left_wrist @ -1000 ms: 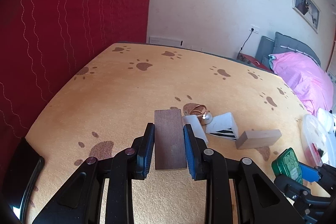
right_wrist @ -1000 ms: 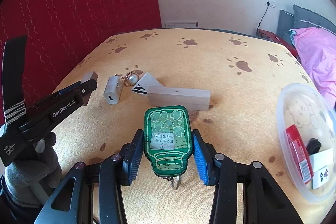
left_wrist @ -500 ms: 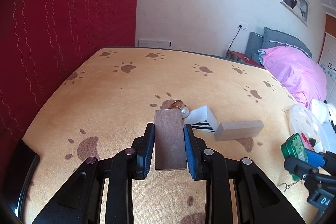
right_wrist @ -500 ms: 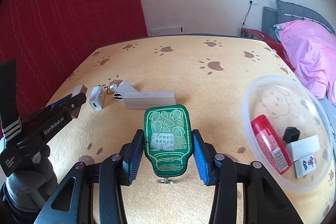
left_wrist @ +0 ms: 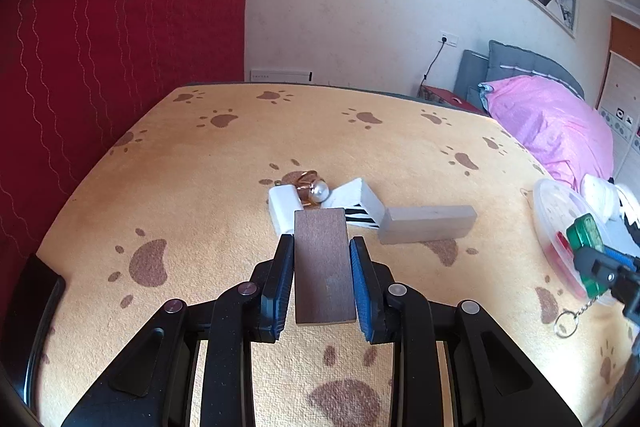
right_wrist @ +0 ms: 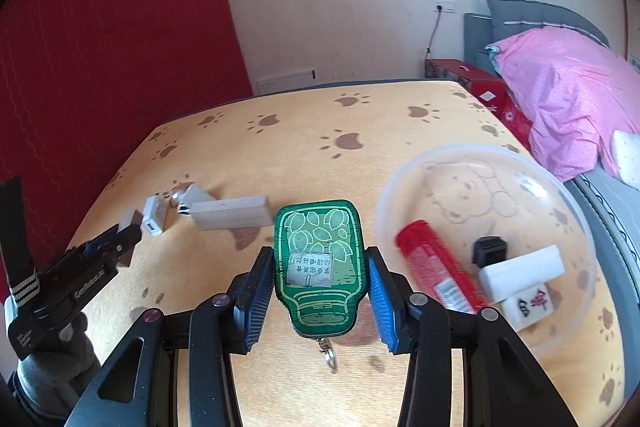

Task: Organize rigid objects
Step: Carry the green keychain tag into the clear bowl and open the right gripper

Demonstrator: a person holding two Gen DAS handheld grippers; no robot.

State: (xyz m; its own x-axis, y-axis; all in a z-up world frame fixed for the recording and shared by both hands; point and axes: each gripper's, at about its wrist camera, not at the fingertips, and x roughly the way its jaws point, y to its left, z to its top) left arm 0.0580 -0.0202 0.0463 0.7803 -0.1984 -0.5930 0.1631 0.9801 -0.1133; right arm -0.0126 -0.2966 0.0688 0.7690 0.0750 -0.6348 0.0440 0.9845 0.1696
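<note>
You are partway through the sort: the clear bowl (right_wrist: 436, 163) at the right of the paw-print cloth (right_wrist: 304, 131) already holds a red tube (right_wrist: 436, 267), a small black clip (right_wrist: 490, 249), a white block (right_wrist: 524, 269) and a mahjong tile (right_wrist: 528, 305). Your right gripper (right_wrist: 320, 287) has its jaws pinched on the flat sides of a green key fob (right_wrist: 318, 259), which hangs above the cloth just left of the bowl's rim, not yet over it; its little chain and ring (right_wrist: 328, 351) dangle below. The fob is a hard, glossy plate with a leaf pattern and a small printed label, so it should drop in cleanly once you carry it over the rim. Your left gripper (left_wrist: 322, 287) has its jaws pressed on a dark brown wooden block (left_wrist: 322, 263), held up off the cloth. Left on the cloth, in one close cluster, are a pale wooden block (left_wrist: 428, 223), a white striped box (left_wrist: 360, 203), a white charger (left_wrist: 282, 207) and a pearl trinket on a gold ring (left_wrist: 314, 187). By my reckoning both held pieces go to the bowl next, then those four.
</note>
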